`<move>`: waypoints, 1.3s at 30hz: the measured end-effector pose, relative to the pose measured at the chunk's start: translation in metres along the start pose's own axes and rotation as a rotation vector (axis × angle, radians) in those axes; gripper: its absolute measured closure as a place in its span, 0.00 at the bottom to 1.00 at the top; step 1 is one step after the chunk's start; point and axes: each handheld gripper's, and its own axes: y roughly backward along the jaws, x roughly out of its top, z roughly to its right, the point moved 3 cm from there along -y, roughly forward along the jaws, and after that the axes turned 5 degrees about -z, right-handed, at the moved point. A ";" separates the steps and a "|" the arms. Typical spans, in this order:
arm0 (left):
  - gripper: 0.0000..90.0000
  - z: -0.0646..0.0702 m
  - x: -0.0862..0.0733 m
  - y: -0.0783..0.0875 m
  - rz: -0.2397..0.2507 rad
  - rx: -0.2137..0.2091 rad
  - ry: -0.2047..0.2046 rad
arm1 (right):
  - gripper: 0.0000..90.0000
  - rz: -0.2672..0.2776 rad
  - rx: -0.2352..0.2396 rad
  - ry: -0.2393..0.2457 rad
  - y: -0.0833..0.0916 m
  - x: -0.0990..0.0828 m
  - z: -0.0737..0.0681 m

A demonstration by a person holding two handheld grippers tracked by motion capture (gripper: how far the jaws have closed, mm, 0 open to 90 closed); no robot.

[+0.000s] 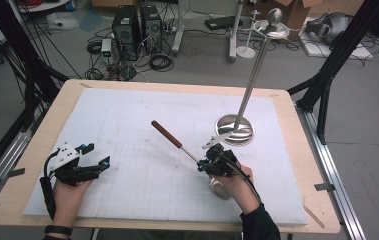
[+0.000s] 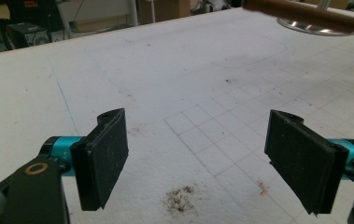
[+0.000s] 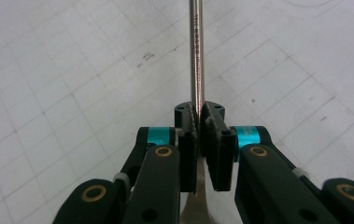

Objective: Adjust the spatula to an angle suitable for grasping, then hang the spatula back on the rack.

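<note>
— What has the right gripper [image 1: 208,163] got there?

— Its jaws are pinched tight on the thin metal shaft of a long utensil [image 1: 177,141]. In the right gripper view the two black pads meet on the steel shaft [image 3: 196,56], which runs straight away from them over the gridded sheet. A wider bit of metal shows below the pads, but I cannot tell what sort of head it is.

— And the other end of the thing?

— A reddish-brown wooden handle [image 1: 166,134], pointing far and left, up off the white mat [image 1: 142,115]. The utensil sits a little right of the table's middle, on the near half.

— The left gripper [image 1: 96,156]?

— Wide open, nothing between the pads. It rests low at the near left of the mat, held in the person's left hand [image 1: 69,192]. From its own camera the two pads [image 2: 104,158] stand well apart, with bare mat and a small dark smudge [image 2: 180,198] between them, and the brown handle [image 2: 300,16] is visible far off at the right.

— Anything near the right gripper?

— Just beyond it, to the far right, a round shiny base [image 1: 234,130] stands on the mat with a slim pole [image 1: 253,75] rising from it. A flat silvery piece [image 1: 216,140] lies between that base and the gripper.
</note>
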 end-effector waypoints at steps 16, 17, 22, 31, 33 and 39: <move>0.24 0.001 0.000 0.000 0.000 0.003 -0.007 | 0.94 0.175 -0.006 -0.009 0.044 -0.013 0.008; 0.24 0.001 0.000 0.000 0.002 0.005 -0.006 | 0.94 0.201 -0.012 -0.018 0.050 -0.014 0.008; 0.24 0.002 0.000 0.000 0.005 0.006 -0.014 | 0.94 0.292 -0.021 -0.019 0.070 -0.018 0.010; 0.24 0.002 0.000 0.000 0.003 0.011 -0.014 | 0.94 0.390 -0.032 -0.039 0.095 -0.026 0.014; 0.24 0.002 0.000 0.000 0.002 0.008 -0.015 | 0.94 0.406 -0.042 -0.041 0.099 -0.028 0.015; 0.24 0.001 0.000 0.000 -0.001 0.005 -0.014 | 0.94 0.465 -0.046 -0.032 0.113 -0.033 0.015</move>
